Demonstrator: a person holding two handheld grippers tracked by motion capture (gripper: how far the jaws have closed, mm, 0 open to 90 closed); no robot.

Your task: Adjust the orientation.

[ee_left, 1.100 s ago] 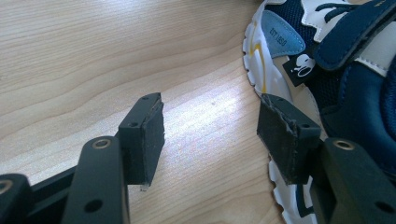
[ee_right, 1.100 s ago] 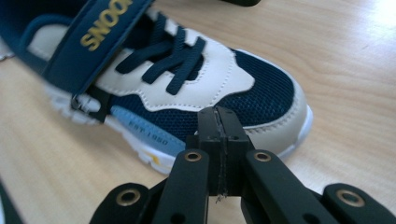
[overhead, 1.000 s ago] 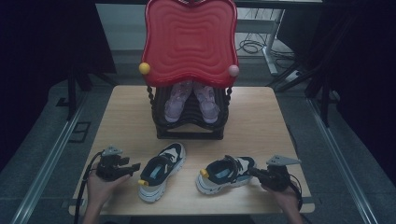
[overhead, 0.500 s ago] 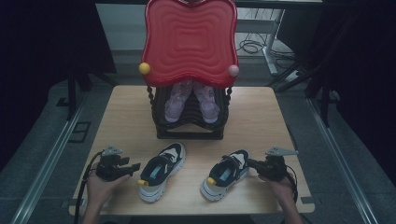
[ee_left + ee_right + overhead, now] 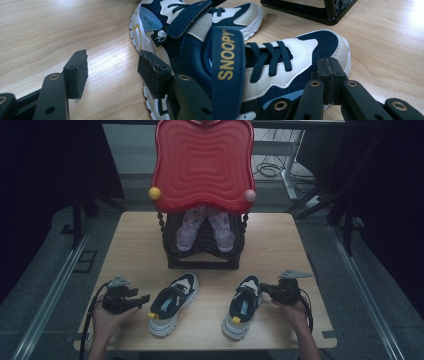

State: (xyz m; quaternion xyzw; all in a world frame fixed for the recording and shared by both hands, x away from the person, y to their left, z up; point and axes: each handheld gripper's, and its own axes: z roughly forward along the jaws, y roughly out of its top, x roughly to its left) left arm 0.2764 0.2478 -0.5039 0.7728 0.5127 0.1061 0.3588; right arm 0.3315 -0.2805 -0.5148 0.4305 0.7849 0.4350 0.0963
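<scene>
1. Your right gripper (image 5: 270,291), fingers shut on nothing, touches the side of the right navy-and-white sneaker (image 5: 242,306), whose long axis runs up-down in the lower-right frame.
2. Your left gripper (image 5: 141,299), fingers wide open and empty, lies just left of the left navy-and-white sneaker (image 5: 172,303).
3. Count on the wooden bench (image 5: 280,240): two navy sneakers, two pink shoes (image 5: 204,227) in the black rack (image 5: 202,261).

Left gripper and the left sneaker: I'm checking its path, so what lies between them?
Only bare wooden table, in the high view, separates the left gripper from the left sneaker.
</scene>
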